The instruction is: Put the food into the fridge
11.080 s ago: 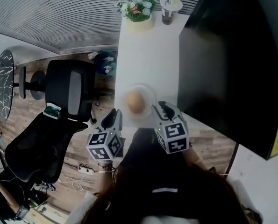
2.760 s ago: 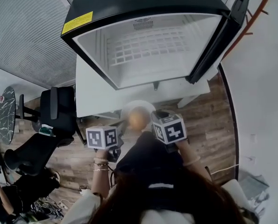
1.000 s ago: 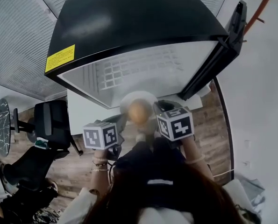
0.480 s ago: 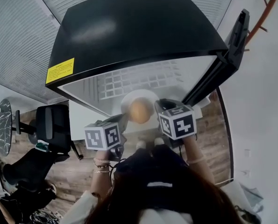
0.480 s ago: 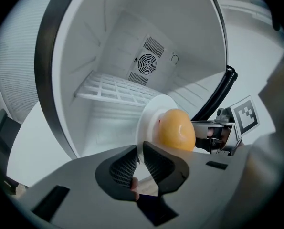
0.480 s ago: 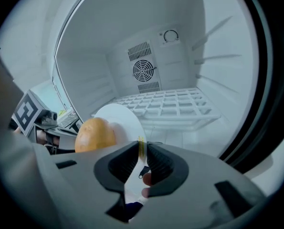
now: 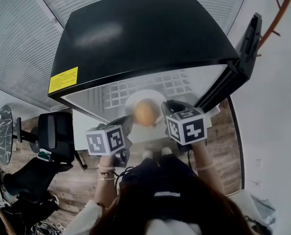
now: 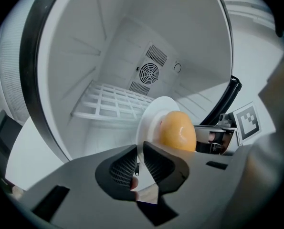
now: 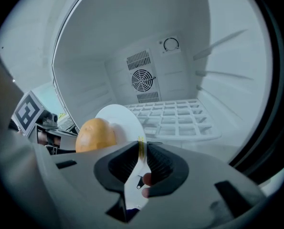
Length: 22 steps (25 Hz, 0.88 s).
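A white plate (image 7: 137, 98) carries a round golden-brown piece of food (image 7: 145, 112). My left gripper (image 7: 126, 125) is shut on the plate's left rim and my right gripper (image 7: 164, 107) on its right rim. Together they hold the plate at the mouth of the open black fridge (image 7: 145, 33). In the left gripper view the plate's rim (image 8: 152, 117) runs between the pads of my left gripper (image 8: 139, 157), with the food (image 8: 177, 130) just beyond. In the right gripper view the rim (image 9: 126, 118) passes between the pads of my right gripper (image 9: 142, 157), with the food (image 9: 96, 133) to the left.
The fridge's white inside has a wire shelf (image 8: 112, 102) across its lower part and a fan vent (image 9: 142, 80) on the back wall. Its door (image 7: 239, 62) stands open at the right. A black office chair (image 7: 52, 136) stands on the wooden floor at the left.
Both grippers have carried the plate upward and forward to the fridge opening. The plate now overlaps the wire shelf in the head view.
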### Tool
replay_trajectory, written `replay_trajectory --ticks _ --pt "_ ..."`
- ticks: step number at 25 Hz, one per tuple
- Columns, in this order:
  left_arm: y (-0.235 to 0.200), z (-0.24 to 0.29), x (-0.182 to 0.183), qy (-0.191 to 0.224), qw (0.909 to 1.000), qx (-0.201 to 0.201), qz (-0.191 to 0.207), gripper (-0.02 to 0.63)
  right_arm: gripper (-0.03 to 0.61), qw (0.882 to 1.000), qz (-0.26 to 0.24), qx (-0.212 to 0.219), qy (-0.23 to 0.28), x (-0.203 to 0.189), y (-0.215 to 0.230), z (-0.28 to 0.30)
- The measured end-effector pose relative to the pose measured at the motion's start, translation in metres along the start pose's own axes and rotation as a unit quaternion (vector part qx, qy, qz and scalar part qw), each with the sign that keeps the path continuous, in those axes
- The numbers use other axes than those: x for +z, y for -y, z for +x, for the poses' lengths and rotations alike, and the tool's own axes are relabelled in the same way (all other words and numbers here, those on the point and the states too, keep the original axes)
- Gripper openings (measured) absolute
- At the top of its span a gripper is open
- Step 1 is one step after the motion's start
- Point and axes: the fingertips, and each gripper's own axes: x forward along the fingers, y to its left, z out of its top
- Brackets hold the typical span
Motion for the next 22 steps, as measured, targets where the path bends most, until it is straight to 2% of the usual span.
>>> replay_trajectory --ticks 18,22 --pt "0.003 0.009 0.029 0.019 0.9996 -0.014 -0.014 0.044 0.054 0.999 0.005 -0.004 0.041 0.037 0.011 0.005" --pt "0.004 0.01 0.035 0.026 0.999 -0.025 -0.028 0.044 0.051 0.999 0.008 -0.003 0.048 0.043 0.013 0.007"
